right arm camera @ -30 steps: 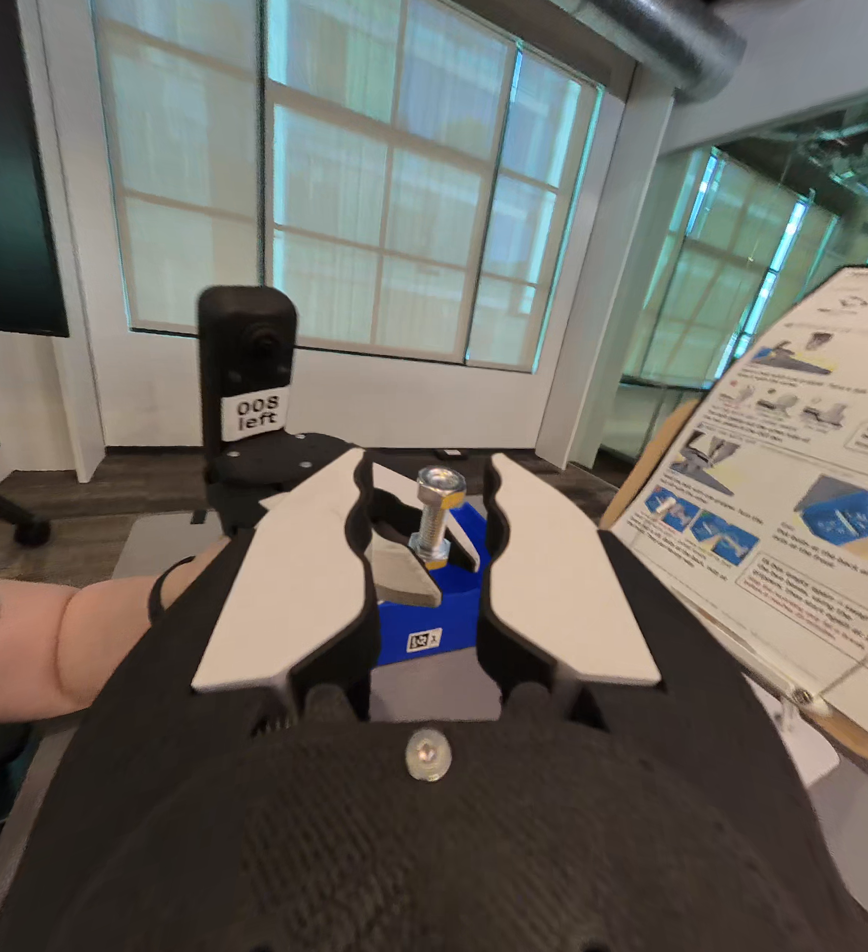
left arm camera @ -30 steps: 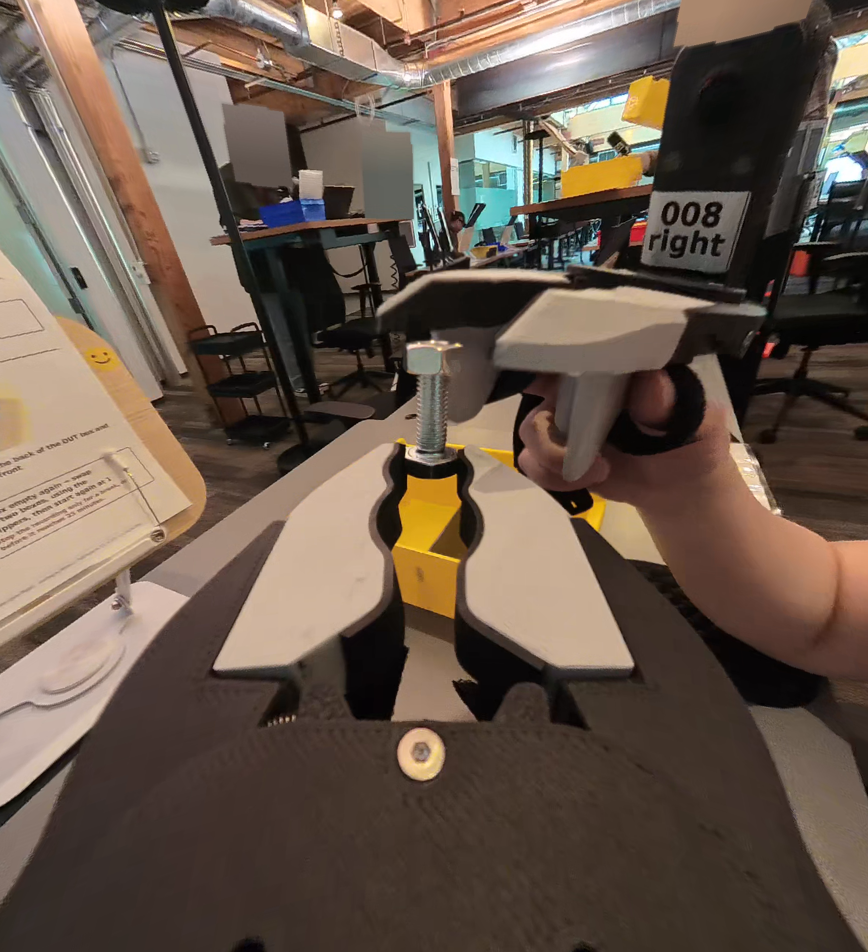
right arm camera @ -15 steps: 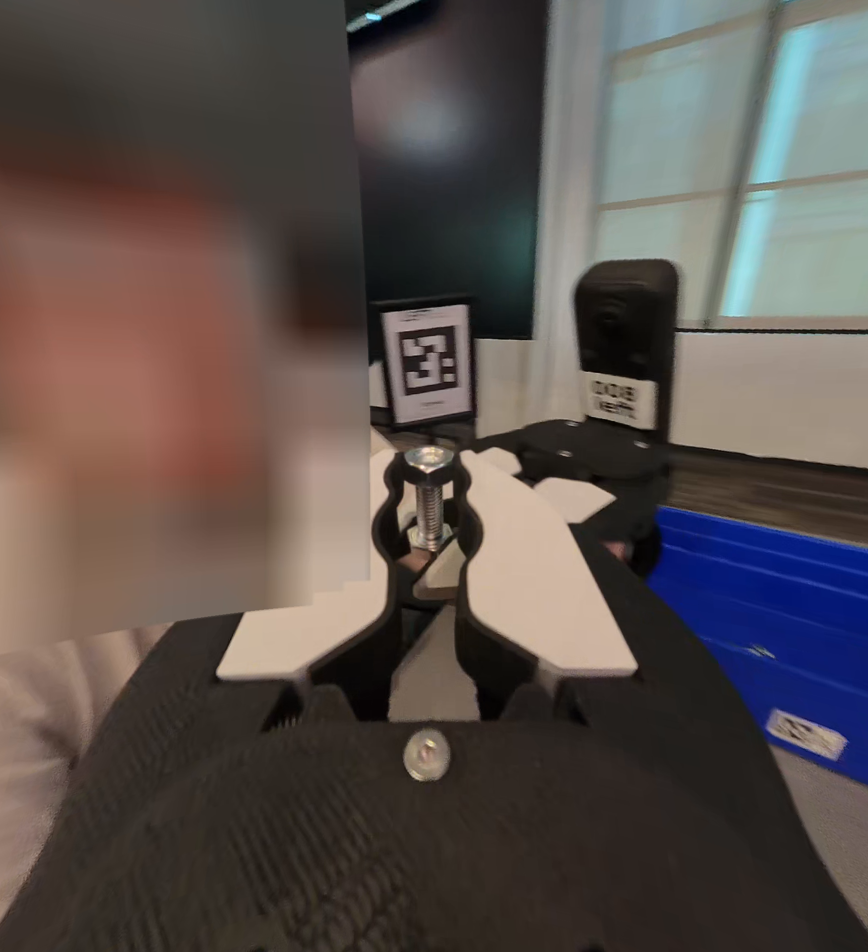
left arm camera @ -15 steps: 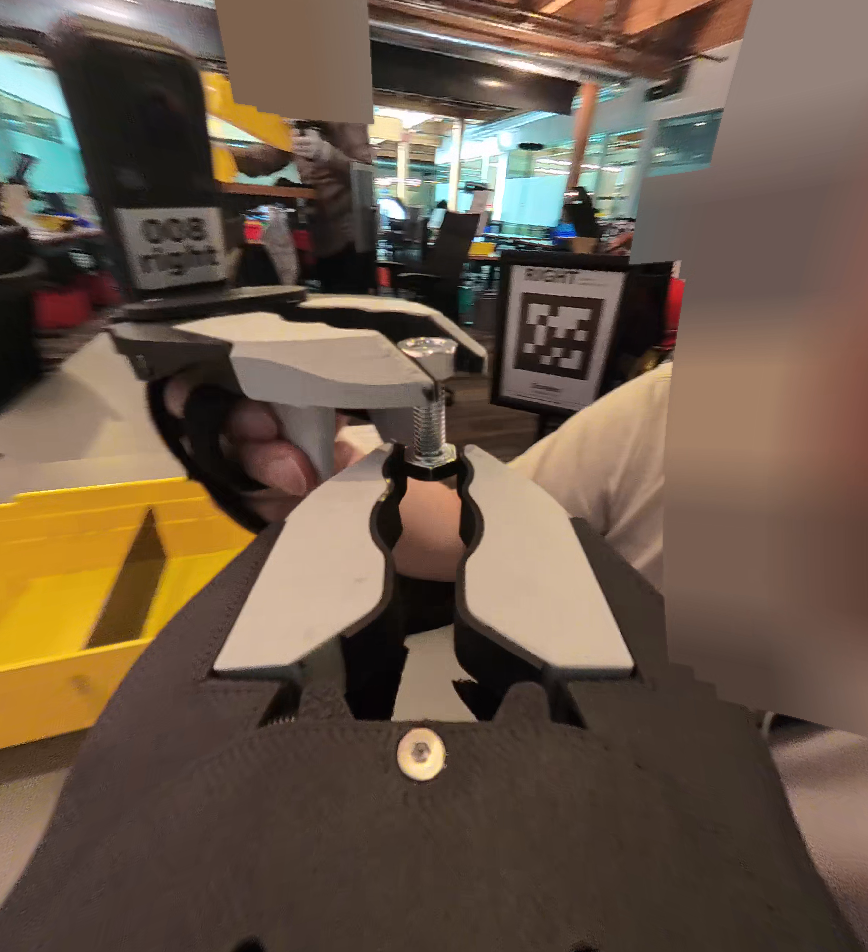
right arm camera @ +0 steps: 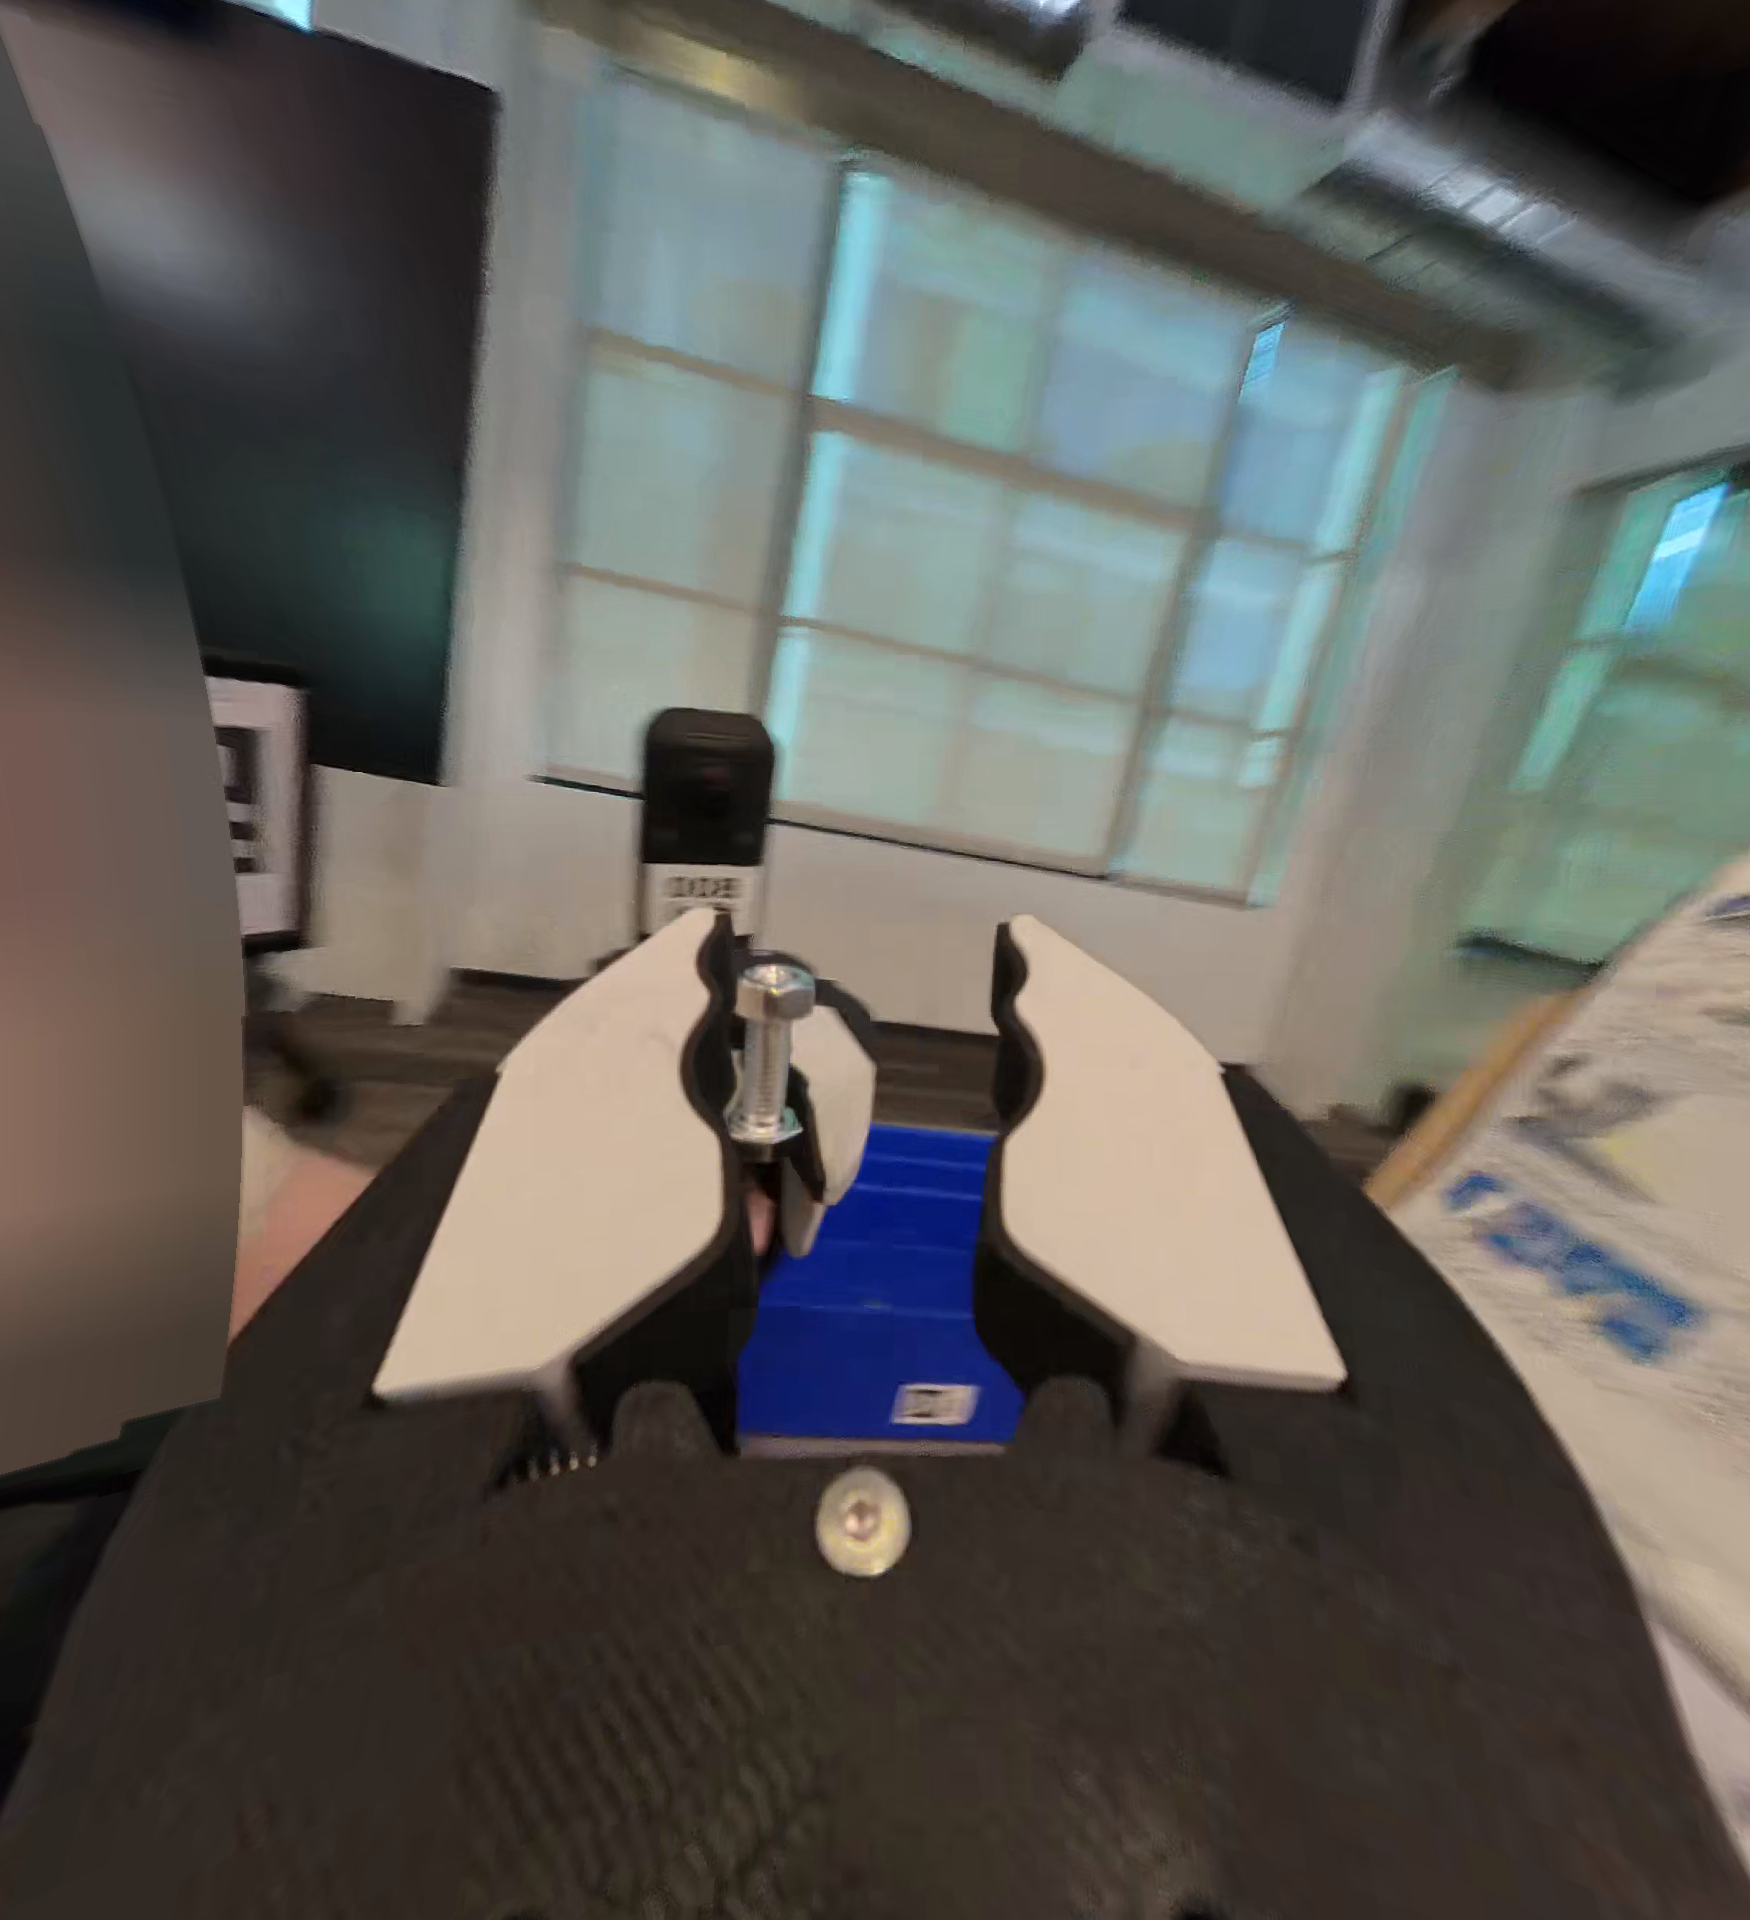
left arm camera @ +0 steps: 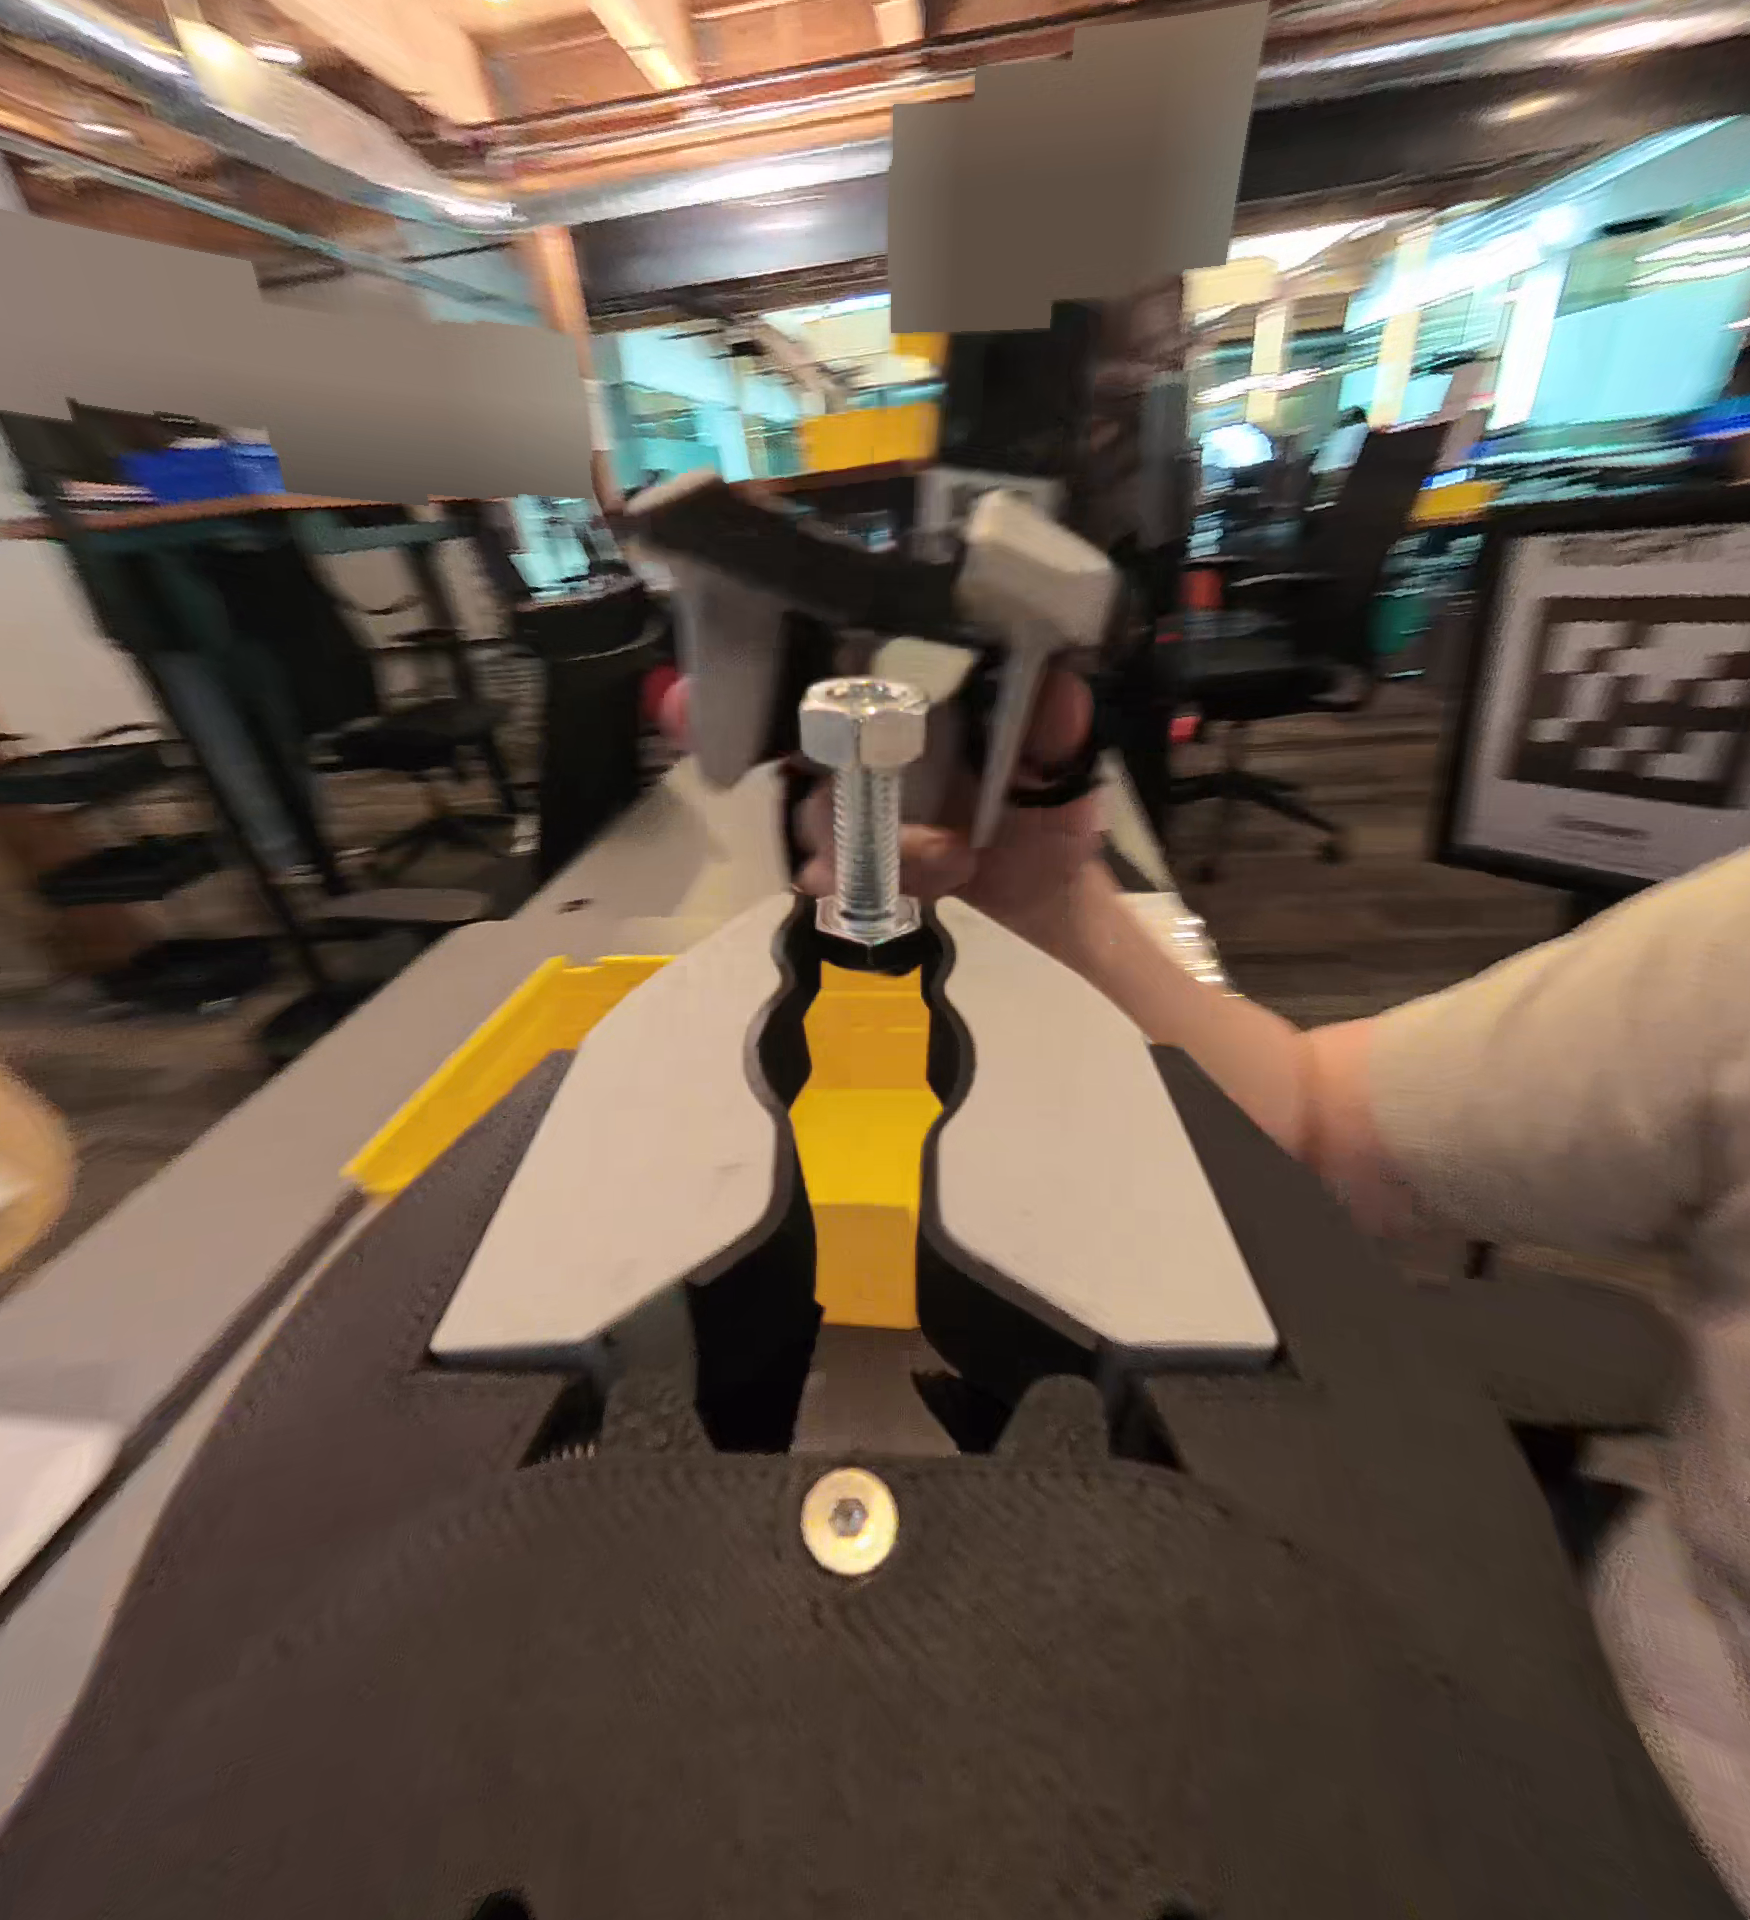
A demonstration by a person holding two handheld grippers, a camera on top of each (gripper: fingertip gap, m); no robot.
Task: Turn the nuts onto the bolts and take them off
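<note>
My left gripper is shut on a silver nut at its tips. A silver bolt stands upright in the nut, head on top. My right gripper is open, its jaws wide apart. In the right wrist view the bolt is just inside its left finger, and I cannot tell whether they touch. The nut shows below it, held by the left gripper's fingertips. In the left wrist view the right gripper hangs behind the bolt head.
A yellow bin lies on the grey table under my left gripper. A blue bin lies under my right gripper. An instruction sheet stands at the right. A black-and-white marker board stands behind the person's arm. The grippers' ends are close to 6 centimetres from one another.
My right gripper was shut on the bolt head half a second ago and has now opened. Both views have swung back over the bins. My left gripper still holds the nut.
</note>
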